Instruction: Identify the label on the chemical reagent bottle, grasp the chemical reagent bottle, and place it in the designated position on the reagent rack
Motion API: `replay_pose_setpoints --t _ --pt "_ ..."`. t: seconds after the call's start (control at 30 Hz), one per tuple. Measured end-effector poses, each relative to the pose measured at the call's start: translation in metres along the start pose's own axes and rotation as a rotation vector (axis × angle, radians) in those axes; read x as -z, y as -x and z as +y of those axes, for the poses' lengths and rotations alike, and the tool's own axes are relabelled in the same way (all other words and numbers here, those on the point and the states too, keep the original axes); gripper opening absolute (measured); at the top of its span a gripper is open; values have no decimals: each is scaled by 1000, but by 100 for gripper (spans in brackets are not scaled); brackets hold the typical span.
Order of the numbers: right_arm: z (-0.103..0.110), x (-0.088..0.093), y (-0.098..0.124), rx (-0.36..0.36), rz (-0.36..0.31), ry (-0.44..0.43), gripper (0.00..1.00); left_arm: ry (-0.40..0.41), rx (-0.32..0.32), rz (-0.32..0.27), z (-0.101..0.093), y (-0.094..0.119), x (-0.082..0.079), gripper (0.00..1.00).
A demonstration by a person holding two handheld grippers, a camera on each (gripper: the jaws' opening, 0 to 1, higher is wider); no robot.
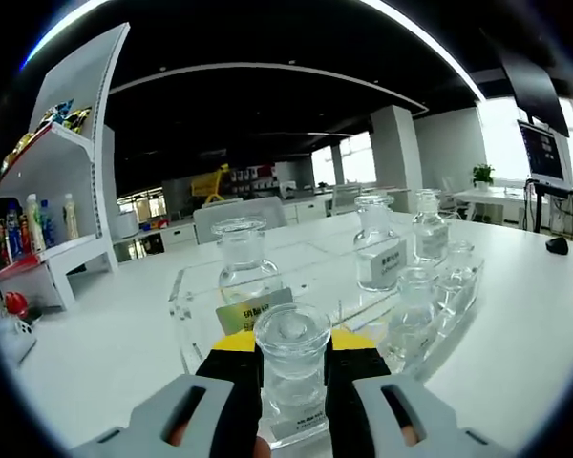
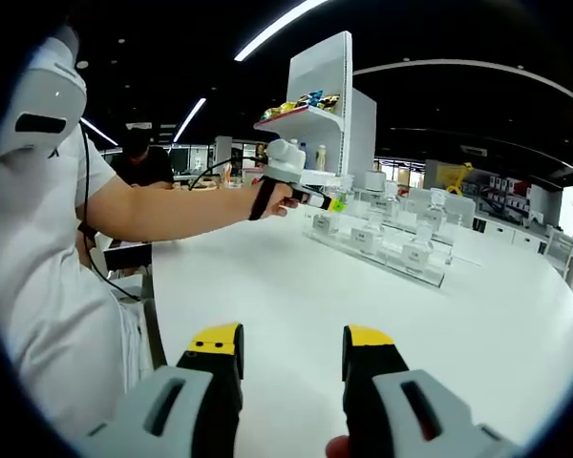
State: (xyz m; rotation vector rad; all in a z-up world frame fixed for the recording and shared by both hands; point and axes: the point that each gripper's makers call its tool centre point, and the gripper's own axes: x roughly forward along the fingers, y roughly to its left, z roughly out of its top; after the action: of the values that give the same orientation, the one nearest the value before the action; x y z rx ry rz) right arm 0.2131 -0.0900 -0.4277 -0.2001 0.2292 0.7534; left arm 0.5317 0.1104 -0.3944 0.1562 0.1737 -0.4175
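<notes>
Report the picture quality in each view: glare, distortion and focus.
Left gripper view: windows blown out white, fisheye bends the shelf unit, held reagent bottle sharp. Right gripper view: ceiling light strips glare, table edge curves, far rack small and soft.

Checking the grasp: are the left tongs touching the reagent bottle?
Touching. The left gripper view shows the left tongs pressed against both sides of the reagent bottle.

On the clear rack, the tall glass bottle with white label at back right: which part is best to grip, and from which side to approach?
Probably grip the tall clear glass bottle with white label on its straight body, below the narrow neck and wide stopper, jaws level. Come from the near side, above the shorter clear bottles in front; it stands upright in the transparent acrylic rack.
</notes>
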Motion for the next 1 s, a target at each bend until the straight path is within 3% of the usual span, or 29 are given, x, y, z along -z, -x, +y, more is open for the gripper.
replay_pose_setpoints --t 0.4,0.43,1.0 --pt "-2 -3 0 4 0 4 39 -11 -18 34 -1 4 10 25" --pt "-2 -3 0 2 -1 4 39 20 -19 24 -1 4 9 25" --pt "-1 -3 0 0 0 5 39 44 -25 7 -7 19 10 27"
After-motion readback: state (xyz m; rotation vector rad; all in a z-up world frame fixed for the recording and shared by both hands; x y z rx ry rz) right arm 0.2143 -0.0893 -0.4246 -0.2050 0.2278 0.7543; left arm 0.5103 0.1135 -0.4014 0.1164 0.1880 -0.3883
